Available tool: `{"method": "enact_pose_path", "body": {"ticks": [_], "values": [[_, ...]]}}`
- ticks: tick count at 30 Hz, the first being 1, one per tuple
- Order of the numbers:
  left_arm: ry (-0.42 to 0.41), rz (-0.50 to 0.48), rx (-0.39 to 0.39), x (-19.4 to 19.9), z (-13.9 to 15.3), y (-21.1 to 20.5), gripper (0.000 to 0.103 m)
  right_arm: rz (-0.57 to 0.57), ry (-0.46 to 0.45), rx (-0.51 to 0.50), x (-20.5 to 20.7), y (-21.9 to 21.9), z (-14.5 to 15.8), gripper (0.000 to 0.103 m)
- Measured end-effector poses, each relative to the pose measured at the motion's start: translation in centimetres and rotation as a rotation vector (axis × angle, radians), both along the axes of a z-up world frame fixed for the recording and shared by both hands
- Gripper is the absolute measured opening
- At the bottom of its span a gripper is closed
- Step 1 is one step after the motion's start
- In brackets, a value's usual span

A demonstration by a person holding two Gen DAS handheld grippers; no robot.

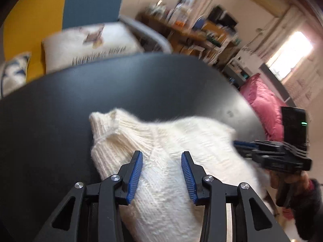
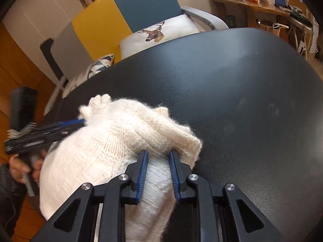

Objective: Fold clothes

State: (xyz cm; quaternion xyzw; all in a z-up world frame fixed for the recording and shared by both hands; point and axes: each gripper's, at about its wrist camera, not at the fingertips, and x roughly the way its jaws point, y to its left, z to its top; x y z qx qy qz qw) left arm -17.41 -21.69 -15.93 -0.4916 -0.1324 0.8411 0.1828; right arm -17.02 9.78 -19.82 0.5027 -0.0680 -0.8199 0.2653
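Observation:
A cream knitted sweater (image 1: 161,147) lies bunched on a black leather table (image 1: 80,92). My left gripper (image 1: 161,155) hovers over the sweater with its blue-padded jaws apart and nothing between them; it also shows in the right wrist view (image 2: 80,121) at the sweater's left side. The sweater (image 2: 113,139) fills the lower left of the right wrist view. My right gripper (image 2: 158,153) has its jaws closed on a thick fold of the knit near a ribbed edge (image 2: 189,143). The right gripper also shows in the left wrist view (image 1: 240,144) at the sweater's right side.
The black table (image 2: 242,92) spreads right and back. Behind it stands a yellow and blue chair (image 2: 129,10) with a deer cushion (image 2: 155,32). A pink quilt (image 1: 262,102) and cluttered shelves (image 1: 201,34) lie beyond the table. A wooden floor (image 2: 12,64) shows at the left.

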Motion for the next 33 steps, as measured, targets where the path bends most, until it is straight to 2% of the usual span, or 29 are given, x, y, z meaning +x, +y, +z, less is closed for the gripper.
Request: {"method": "enact_pose_path", "body": {"ticks": [2,5,9,12,15,17,21,23,25,27,31,33], "values": [[-0.032,0.042,0.084,-0.5,-1.3,-0.9,0.042,-0.004,-0.011,-0.036,-0.1,0.6,-0.2,0.02],[-0.008,0.056,0.093,0.1,-0.8,-1.3,0.042,0.003,-0.025,-0.065,-0.6,0.9,-0.3,0.02],[0.056,0.115,0.094,1.6,2.0,-2.0,0.043,0.015,-0.026,-0.056,-0.7,0.7,-0.1,0.02],[0.142,0.144,0.112,3.7,4.9,-2.6,0.045,0.019,0.006,-0.047,-0.4,0.7,0.9,0.02],[0.186,0.108,0.08,6.1,6.1,-2.0,0.046,0.071,0.107,-0.023,1.6,0.5,3.1,0.021],[0.191,0.077,0.041,7.8,6.1,-1.1,0.046,0.125,0.154,-0.046,3.4,0.5,4.8,0.021],[0.183,0.044,-0.015,10.7,5.4,0.4,0.046,0.232,0.193,-0.062,7.3,0.3,6.6,0.022],[0.179,0.044,-0.016,12.1,5.1,0.9,0.046,0.271,0.191,-0.037,8.8,-0.2,6.4,0.022],[0.18,0.043,-0.028,12.7,4.6,1.6,0.048,0.261,0.126,0.032,9.0,-0.8,4.6,0.022],[0.151,0.055,-0.081,12.9,3.5,2.4,0.049,0.249,0.064,0.1,9.2,-1.3,2.7,0.022],[0.148,0.057,-0.185,13.3,1.8,4.0,0.052,0.212,0.06,0.085,8.9,-1.0,1.6,0.022],[0.157,0.068,-0.155,13.6,2.2,3.8,0.056,0.203,0.059,0.075,8.9,-0.8,1.4,0.022]]}}
